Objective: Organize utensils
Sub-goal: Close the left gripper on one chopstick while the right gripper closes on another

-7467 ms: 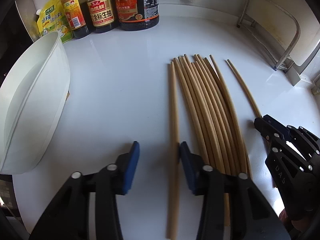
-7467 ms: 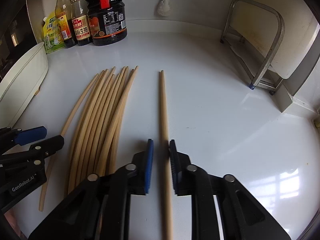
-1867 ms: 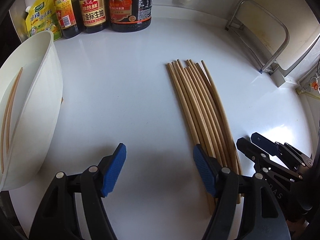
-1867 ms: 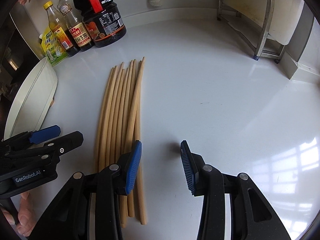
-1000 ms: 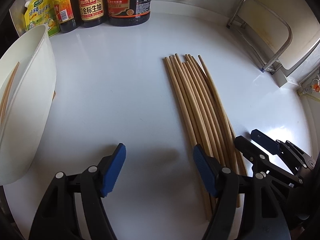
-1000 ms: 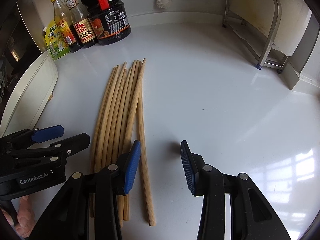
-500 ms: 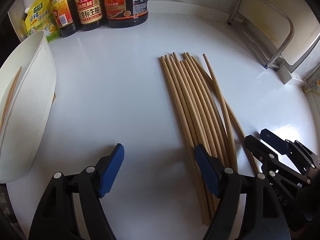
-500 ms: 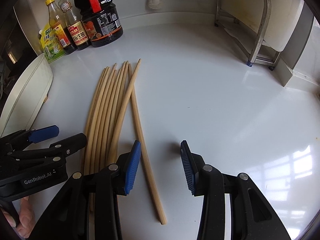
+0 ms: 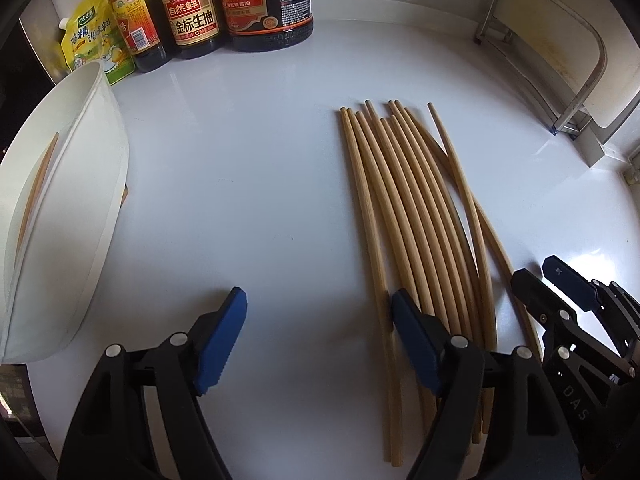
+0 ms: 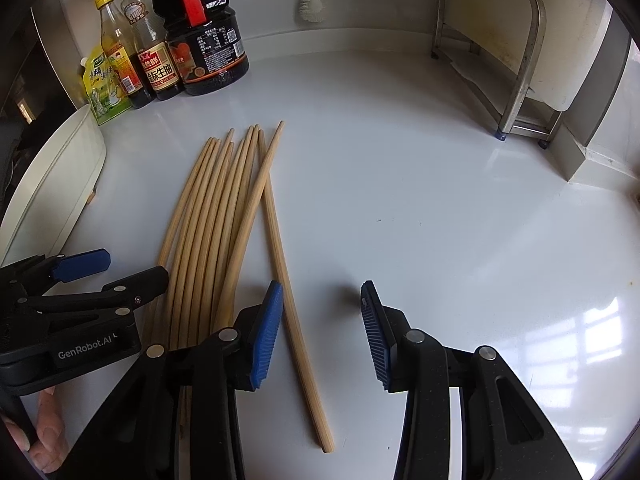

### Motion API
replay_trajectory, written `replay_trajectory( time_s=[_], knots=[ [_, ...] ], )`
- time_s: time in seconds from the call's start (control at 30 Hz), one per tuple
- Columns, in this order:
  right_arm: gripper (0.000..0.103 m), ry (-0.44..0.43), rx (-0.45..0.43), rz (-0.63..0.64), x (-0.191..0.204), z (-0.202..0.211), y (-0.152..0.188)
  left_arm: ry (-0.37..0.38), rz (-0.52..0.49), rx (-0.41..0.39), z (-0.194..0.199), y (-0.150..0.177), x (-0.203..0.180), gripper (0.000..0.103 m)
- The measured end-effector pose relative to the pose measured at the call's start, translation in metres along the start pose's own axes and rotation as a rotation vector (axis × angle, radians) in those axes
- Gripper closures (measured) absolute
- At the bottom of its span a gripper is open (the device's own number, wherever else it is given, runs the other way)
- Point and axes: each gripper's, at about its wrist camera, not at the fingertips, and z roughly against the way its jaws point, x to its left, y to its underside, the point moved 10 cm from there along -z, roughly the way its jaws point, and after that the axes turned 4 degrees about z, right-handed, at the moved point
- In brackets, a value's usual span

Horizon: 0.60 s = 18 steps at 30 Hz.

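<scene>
Approx. 2 chopsticks (image 9: 34, 184) lie in our white tub (image 9: 80, 208). W/ both tools unclenched & empty, left tool (image 9: 316, 340) & right tool (image 10: 320, 332), most chopsticks beside the tub (image 9: 408, 208) remain.

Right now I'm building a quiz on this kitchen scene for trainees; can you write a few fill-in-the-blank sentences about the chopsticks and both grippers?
1. The bundle of chopsticks lies on the ____ countertop.
2. The white bin at the left edge already holds ____.
3. One splayed chopstick lies between the fingers of the ____ gripper.
4. Nothing lies between the fingers of the left gripper, whose jaws are ____.

Missing words: white; chopsticks; right; open
</scene>
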Motion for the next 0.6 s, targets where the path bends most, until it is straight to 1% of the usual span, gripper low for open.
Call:
replay_trajectory(
  time_s=[0.13, 0.3, 0.37, 0.4, 0.43, 0.47, 0.5, 0.53, 0.57, 0.6],
  knots=[
    [0.064, 0.004, -0.001, 0.035, 0.005, -0.003, -0.003, -0.005, 0.005, -0.008, 0.0, -0.003, 0.001, 0.03],
    [0.065, 0.037, -0.013, 0.107, 0.012, -0.008, -0.007, -0.002, -0.002, -0.026, 0.0, -0.01, -0.003, 0.044],
    [0.07, 0.024, -0.016, 0.123, 0.016, -0.009, -0.009, 0.003, -0.012, -0.035, 0.001, -0.01, -0.006, 0.056],
    [0.077, 0.019, -0.016, 0.128, 0.018, -0.009, -0.011, 0.007, -0.017, -0.038, 0.002, -0.011, -0.008, 0.059],
    [0.088, 0.018, -0.016, 0.138, 0.02, -0.01, -0.011, 0.009, -0.024, -0.041, 0.002, -0.011, -0.009, 0.067],
    [0.093, 0.016, -0.015, 0.149, 0.022, -0.01, -0.012, 0.013, -0.029, -0.042, 0.003, -0.012, -0.011, 0.076],
    [0.095, 0.018, -0.014, 0.155, 0.024, -0.01, -0.012, 0.019, -0.034, -0.042, 0.003, -0.012, -0.012, 0.08],
    [0.096, 0.015, -0.014, 0.156, 0.024, -0.011, -0.013, 0.025, -0.039, -0.042, 0.003, -0.012, -0.013, 0.089],
    [0.096, 0.011, -0.013, 0.151, 0.024, -0.011, -0.013, 0.031, -0.045, -0.039, 0.003, -0.013, -0.014, 0.095],
    [0.097, 0.009, -0.013, 0.144, 0.024, -0.011, -0.013, 0.034, -0.049, -0.037, 0.003, -0.013, -0.014, 0.095]
  ],
)
